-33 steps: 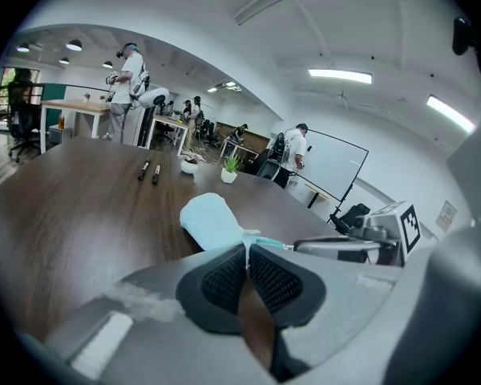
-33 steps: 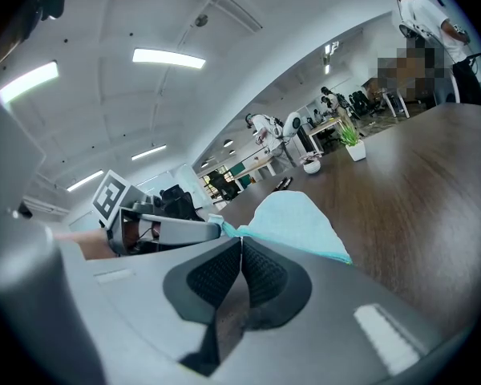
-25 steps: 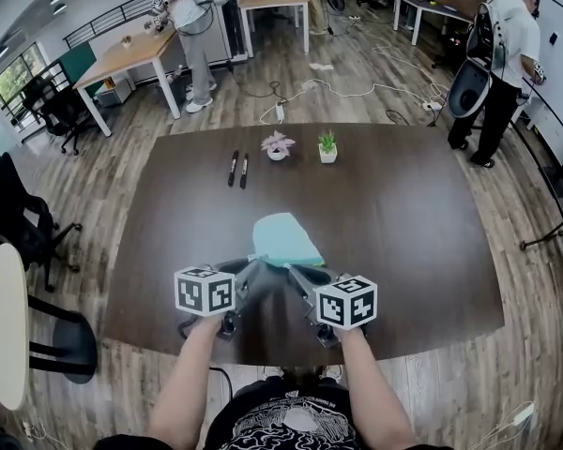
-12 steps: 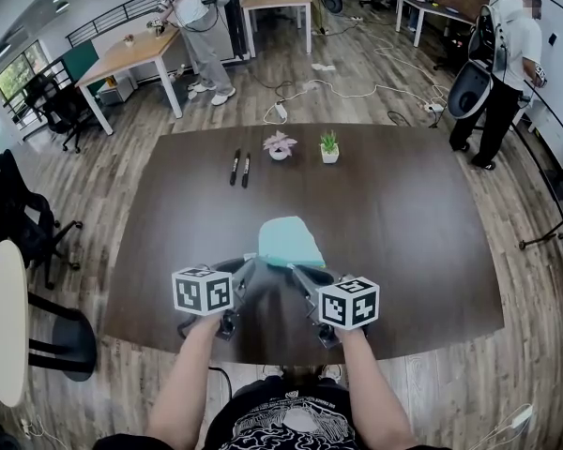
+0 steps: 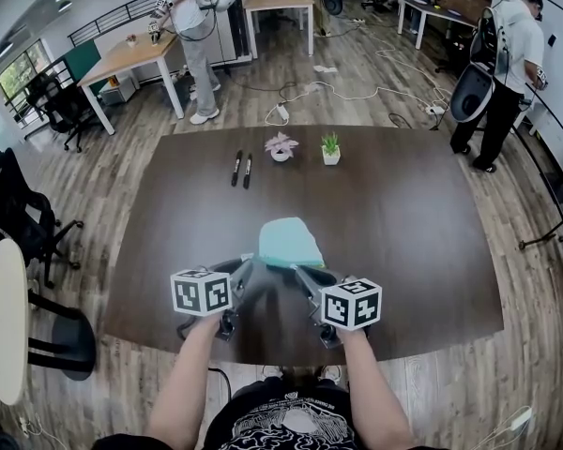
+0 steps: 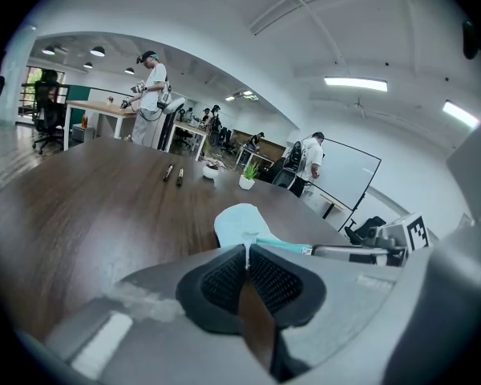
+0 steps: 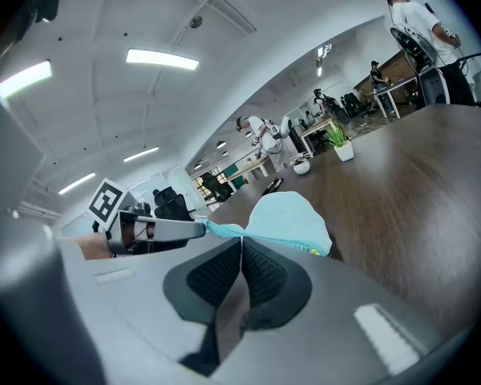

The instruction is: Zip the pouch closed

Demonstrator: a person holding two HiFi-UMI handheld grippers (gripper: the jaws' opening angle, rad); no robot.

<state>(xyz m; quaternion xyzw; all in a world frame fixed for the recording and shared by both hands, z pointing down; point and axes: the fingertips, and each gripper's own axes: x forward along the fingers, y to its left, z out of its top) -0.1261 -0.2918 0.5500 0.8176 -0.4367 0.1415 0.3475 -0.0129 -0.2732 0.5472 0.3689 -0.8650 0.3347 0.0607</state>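
Dark tabletop is carrying it all. Nearest, the left gripper and the right gripper are clamping on the near edge of the teal pouch. Nothing is shifting since a second ago, so zipping seems stalled. Beyond the pouch, pens are lying.

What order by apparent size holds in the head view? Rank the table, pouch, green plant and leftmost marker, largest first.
1. table
2. pouch, though it lies nearer the camera
3. green plant and leftmost marker: too alike to rank; the marker is longer but thinner
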